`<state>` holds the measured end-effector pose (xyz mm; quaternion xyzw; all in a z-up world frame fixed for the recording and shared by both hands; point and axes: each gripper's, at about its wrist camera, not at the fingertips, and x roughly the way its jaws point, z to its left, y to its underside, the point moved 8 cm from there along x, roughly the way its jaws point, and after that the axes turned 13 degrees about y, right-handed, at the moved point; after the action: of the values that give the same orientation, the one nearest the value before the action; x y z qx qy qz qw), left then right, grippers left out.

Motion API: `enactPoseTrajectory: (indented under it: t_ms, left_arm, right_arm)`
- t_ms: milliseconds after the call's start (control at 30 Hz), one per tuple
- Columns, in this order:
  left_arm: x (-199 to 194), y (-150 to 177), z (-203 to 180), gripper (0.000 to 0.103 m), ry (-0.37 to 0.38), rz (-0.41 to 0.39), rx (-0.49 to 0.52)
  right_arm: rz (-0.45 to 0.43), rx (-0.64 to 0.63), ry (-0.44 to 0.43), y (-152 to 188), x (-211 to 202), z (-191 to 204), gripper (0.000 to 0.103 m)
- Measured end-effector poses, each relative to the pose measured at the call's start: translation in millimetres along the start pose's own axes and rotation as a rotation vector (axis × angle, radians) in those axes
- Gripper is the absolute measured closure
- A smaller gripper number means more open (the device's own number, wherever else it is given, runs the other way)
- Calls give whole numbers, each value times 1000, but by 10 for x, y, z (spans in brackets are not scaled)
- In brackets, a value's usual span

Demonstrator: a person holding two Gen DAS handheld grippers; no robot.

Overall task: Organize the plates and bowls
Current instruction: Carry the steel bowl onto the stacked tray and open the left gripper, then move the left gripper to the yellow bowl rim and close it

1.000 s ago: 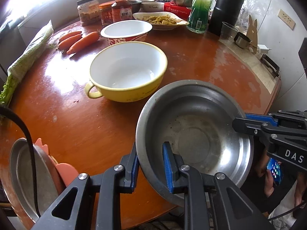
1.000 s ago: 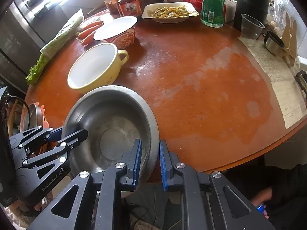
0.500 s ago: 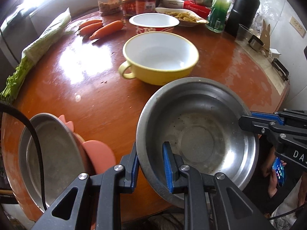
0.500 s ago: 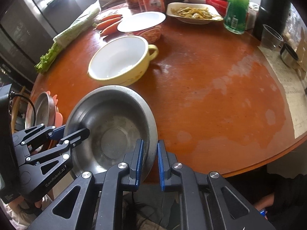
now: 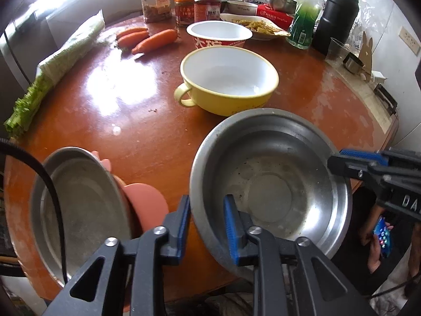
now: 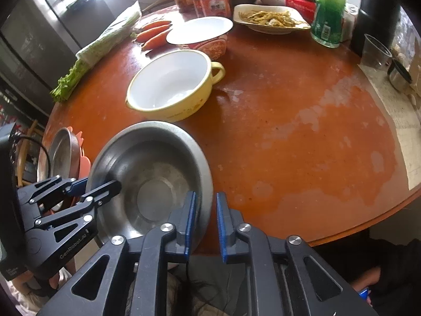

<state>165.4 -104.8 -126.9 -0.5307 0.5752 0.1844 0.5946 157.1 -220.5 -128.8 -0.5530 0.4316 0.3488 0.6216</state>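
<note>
A steel bowl sits at the near edge of the round wooden table, partly past the edge. My left gripper straddles its near-left rim and my right gripper its near-right rim. Both pairs of jaws are opening, with the rim still between them; beside the right gripper's outer pad a sliver of table shows. Each gripper also shows in the other view: the right gripper and the left gripper. A yellow handled bowl stands just beyond, with a red-and-white bowl behind it.
A steel plate leans with pink plates at the near left edge. Carrots, bagged greens, jars, a dish of food, a green bottle, a black flask and a cup line the far side.
Both grippers have carried the steel bowl to the left along the table's near edge, closer to the leaning steel plate. A small gap has appeared beside the right gripper's outer pad.
</note>
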Motion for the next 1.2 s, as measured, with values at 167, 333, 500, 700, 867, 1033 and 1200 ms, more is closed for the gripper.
enactPoseTrajectory:
  t_ms: [167, 333, 500, 700, 867, 1033, 1200]
  left_arm:
    - [-208, -21, 39, 57, 33, -61, -22]
    - [-458, -85, 217, 47, -13, -110, -56]
    - [-657, -226, 343, 47, -13, -104, -66]
    - [-789, -629, 327, 47, 22, -79, -7]
    - [-608, -994, 327, 47, 14, -83, -11]
    - [-202, -1230, 284, 47, 29, -31, -25]
    - [54, -1325, 333, 47, 16, 2, -43]
  right_arm:
    - [-32, 59, 1, -52, -91, -154, 68]
    - [-52, 76, 16, -117, -170, -199, 68]
    - [-64, 71, 36, -239, -226, -186, 68]
    - [-69, 47, 24, -561, -266, -17, 68]
    - [-59, 63, 4, -880, -188, 119, 68]
    - [-22, 100, 33, -1008, -2, 97, 68]
    - [13, 100, 34, -1065, 158, 86, 68]
